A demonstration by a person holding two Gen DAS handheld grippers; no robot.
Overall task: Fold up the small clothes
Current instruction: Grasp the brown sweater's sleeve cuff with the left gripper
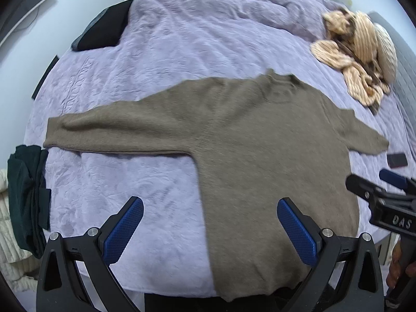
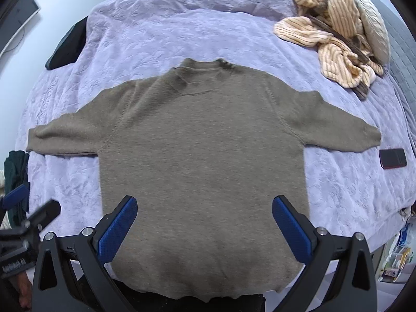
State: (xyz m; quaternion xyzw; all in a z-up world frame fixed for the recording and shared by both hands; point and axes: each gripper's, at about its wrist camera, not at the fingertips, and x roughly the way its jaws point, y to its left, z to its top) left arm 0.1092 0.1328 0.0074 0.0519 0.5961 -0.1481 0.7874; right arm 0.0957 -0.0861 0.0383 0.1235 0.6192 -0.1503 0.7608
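Lying Flat, Ready for the First Fold

Spread face-down or face-up (the knit gives no clue which), the brown sweater lies flat on the lavender bedspread, both sleeves stretched out sideways and the hem nearest the person. The left gripper hovers over the sweater's left edge with its jaws wide apart and nothing between them; the right gripper hangs above the lower body of the garment, likewise wide apart and empty.

It looks a soft, fuzzy, fairly thick knit: light, limp, likely to sag and stretch when lifted, yet grippy enough against the textured pads not to slip. A sensible hold is probably at a cuff or a hem corner, pinching both layers, since the middle offers no edge. A phone lies just beside the right sleeve end and could be swept by a careless fold. Striped cloth sits well apart near the pillow.
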